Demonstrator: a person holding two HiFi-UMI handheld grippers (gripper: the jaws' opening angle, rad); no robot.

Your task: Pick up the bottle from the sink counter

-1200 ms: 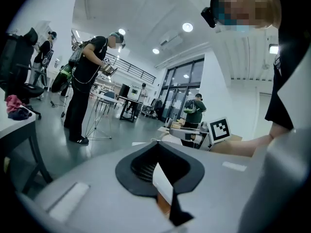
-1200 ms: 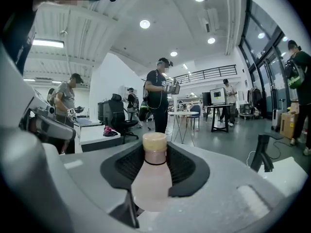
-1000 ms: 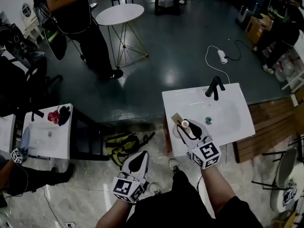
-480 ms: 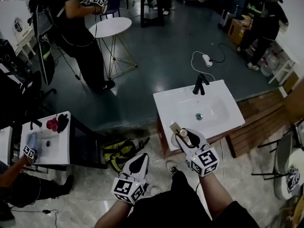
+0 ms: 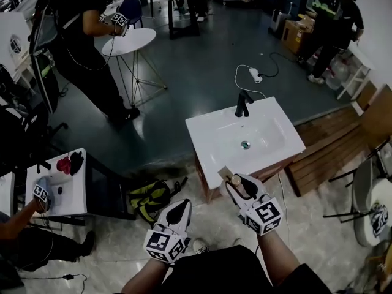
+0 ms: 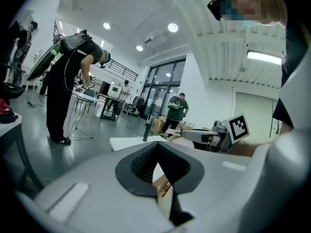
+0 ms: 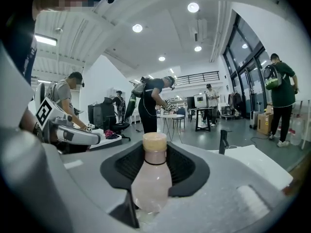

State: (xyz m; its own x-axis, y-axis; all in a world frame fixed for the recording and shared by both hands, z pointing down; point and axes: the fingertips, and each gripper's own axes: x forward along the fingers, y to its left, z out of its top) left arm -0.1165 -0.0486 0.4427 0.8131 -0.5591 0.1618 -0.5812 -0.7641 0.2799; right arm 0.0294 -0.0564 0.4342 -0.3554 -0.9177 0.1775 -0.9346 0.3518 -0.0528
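The bottle (image 7: 150, 178), pale with a tan cap, stands upright, pinched at its body by the right gripper (image 5: 236, 181) at the front edge of the sink counter (image 5: 214, 136), seemingly lifted clear, so the pick looks done; the left gripper (image 5: 179, 206) hangs low alongside, jaws pressed together on nothing, out of the way

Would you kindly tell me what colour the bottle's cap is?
The cap is tan-orange, above a pale pink bottle; clearest in the right gripper view.
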